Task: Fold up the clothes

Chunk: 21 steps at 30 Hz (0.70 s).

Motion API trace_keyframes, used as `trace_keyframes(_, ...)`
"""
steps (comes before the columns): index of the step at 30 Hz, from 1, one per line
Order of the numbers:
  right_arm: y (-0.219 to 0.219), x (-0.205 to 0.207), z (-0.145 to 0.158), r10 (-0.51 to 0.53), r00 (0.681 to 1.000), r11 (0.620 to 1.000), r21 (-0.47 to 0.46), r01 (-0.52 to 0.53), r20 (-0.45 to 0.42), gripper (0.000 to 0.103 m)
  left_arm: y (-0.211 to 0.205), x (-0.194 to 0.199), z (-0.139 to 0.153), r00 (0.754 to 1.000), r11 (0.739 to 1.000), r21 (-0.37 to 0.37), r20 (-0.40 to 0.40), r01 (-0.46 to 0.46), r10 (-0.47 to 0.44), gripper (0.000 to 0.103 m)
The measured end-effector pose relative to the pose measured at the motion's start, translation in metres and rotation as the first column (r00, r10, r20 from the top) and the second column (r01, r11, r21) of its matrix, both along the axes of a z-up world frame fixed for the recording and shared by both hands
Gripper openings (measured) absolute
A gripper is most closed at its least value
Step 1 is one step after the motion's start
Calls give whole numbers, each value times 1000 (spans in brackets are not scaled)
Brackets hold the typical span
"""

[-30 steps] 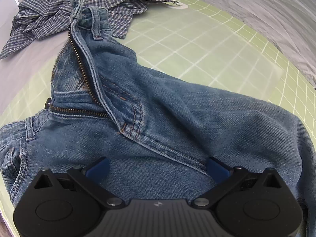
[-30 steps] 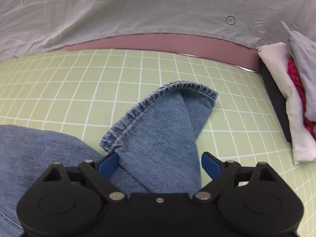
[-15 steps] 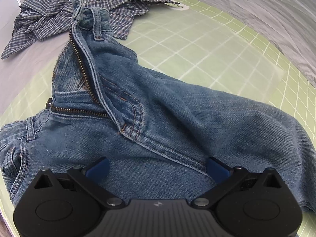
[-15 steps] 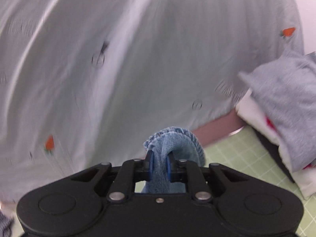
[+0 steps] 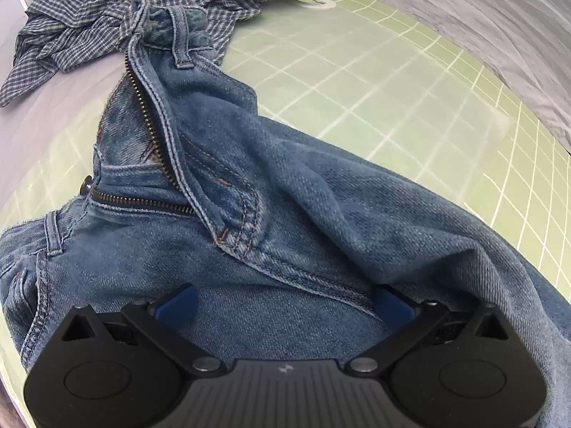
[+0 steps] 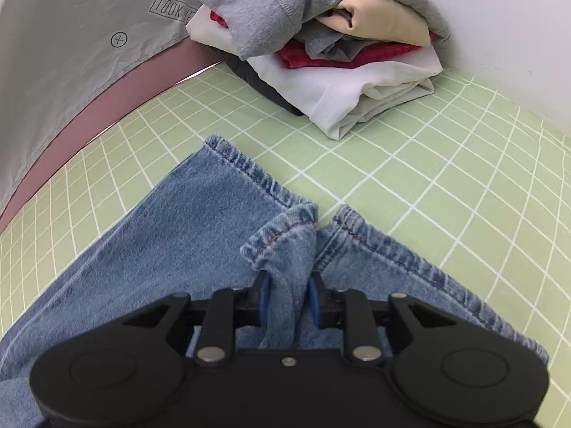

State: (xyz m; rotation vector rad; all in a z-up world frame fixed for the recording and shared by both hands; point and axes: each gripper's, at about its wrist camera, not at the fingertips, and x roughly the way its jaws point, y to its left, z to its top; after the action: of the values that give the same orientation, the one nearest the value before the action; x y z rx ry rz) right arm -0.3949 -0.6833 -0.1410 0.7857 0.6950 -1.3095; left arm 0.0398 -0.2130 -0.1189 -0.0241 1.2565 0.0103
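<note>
mat (image 6: 446, 185): green with a white grid, covers the table
grey sheet (image 6: 71, 53): printed, off at 10 o'clock
white ring (image 5: 323, 3): at 12, on the mat's edge

Left wrist view: jeans (image 5: 285, 235) spread across the gridded mat (image 5: 392, 82) on the counter, fly toward the left; checked shirt (image 5: 89, 18) behind the waistband. Right wrist view: two leg hems (image 6: 249, 171) side by side on the mat; stack of folded clothes (image 6: 339, 53) behind them, to the right.
</note>
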Motion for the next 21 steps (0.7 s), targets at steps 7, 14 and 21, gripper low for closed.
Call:
trace_keyframes(7,5,25,35,42,995,990,-134,-54,-95,67,-13,-2,48,989,975,-166,0,149,-151,103)
trace_keyframes(14,5,65,41,155,983,975,-147,-169,-101,75,-38,4,74,968,960,-192,189,202,-166,103)
trace_keyframes(21,10,95,22,229,969,967,-89,-238,-96,77,-61,63,35,960,966,-52,143,251,-242,97)
